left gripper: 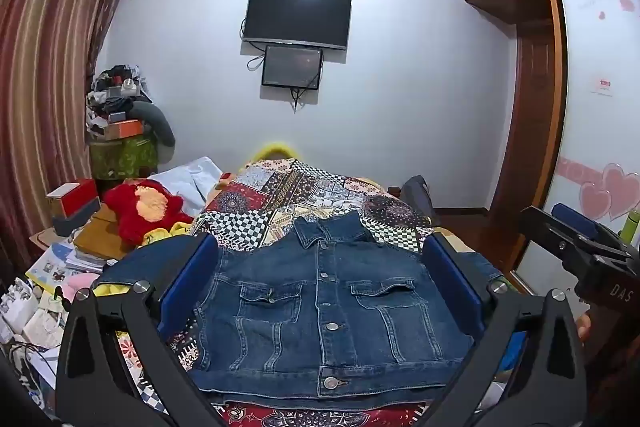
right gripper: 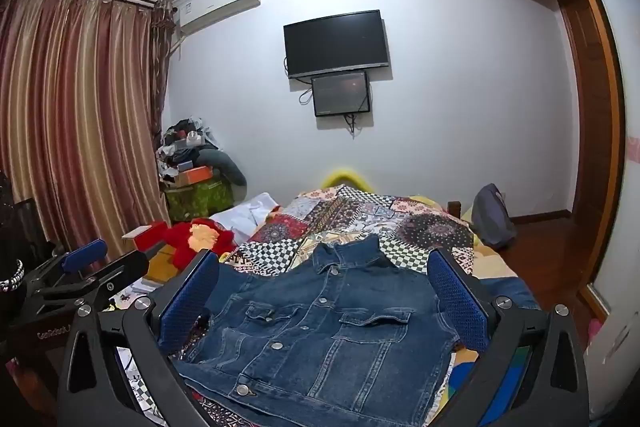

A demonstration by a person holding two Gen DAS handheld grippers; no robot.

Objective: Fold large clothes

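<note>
In the left wrist view, the denim jacket [left gripper: 320, 311] lay flat and buttoned, front up, on the patchwork bedspread [left gripper: 304, 195], its collar toward the far wall. The left gripper [left gripper: 320, 279] hung above the jacket's near half with its jaws spread wide, the blue pads [left gripper: 188, 283] standing off either side of the jacket's chest and holding nothing. To the right of the jacket, the right gripper [left gripper: 576, 247] showed at the frame's edge, also clear of the cloth. Left of the jacket lay a red plush toy [left gripper: 144, 211], and beyond it, on the wall past the collar, hung a dark television [left gripper: 298, 17].

In the right wrist view, the jacket [right gripper: 320, 331] lay on the same bedspread [right gripper: 360, 219], seen slightly askew, its hem nearest the camera. The right gripper [right gripper: 324, 291] stood over it with jaws fully apart and empty, one blue pad [right gripper: 458, 297] beside the jacket's right shoulder. The left gripper [right gripper: 92, 267] appeared left of the jacket, away from the cloth.
</note>
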